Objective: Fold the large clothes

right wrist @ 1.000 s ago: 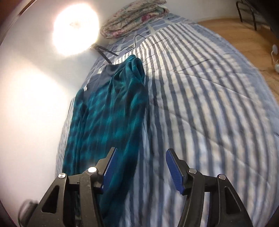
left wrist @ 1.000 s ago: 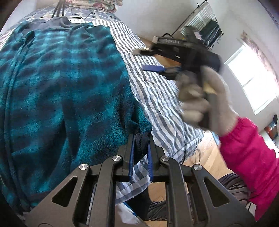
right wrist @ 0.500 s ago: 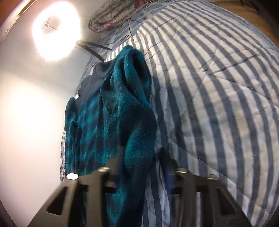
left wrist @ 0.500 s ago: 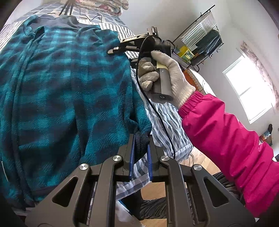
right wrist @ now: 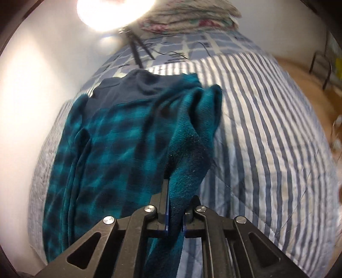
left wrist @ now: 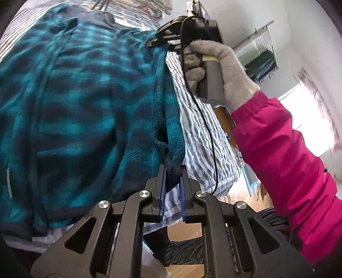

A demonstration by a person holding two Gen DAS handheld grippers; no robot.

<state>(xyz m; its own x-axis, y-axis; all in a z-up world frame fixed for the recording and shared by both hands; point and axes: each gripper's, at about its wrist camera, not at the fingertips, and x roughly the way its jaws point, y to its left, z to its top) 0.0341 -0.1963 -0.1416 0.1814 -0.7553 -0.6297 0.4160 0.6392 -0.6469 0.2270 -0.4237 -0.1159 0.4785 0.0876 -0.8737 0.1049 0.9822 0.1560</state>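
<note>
A teal and dark plaid fleece jacket [left wrist: 85, 107] lies spread on the striped bed cover [left wrist: 203, 139]. My left gripper [left wrist: 172, 169] is shut on the jacket's dark hem corner at the bed's near edge. Farther up the same side edge, a gloved hand [left wrist: 224, 70] holds my right gripper [left wrist: 162, 40]. In the right wrist view the right gripper [right wrist: 178, 196] has its jaws closing tight on a raised fold of the fleece jacket [right wrist: 117, 139], which fills the gap between the pads. The jacket's dark collar lies at the far end.
The striped bed [right wrist: 267, 139] stretches bare to the right of the jacket. A folded floral quilt [right wrist: 188, 19], a bright lamp [right wrist: 113, 12] and tripod legs with cables [right wrist: 136, 49] sit at the bed's head. A pink sleeve [left wrist: 288, 160] crosses at right; a clothes rack [left wrist: 258, 55] stands behind.
My right gripper came down from above the bed to the jacket's side edge and closed on a fold of fleece, lifting it. My left gripper kept its hold on the hem and shifted a little.
</note>
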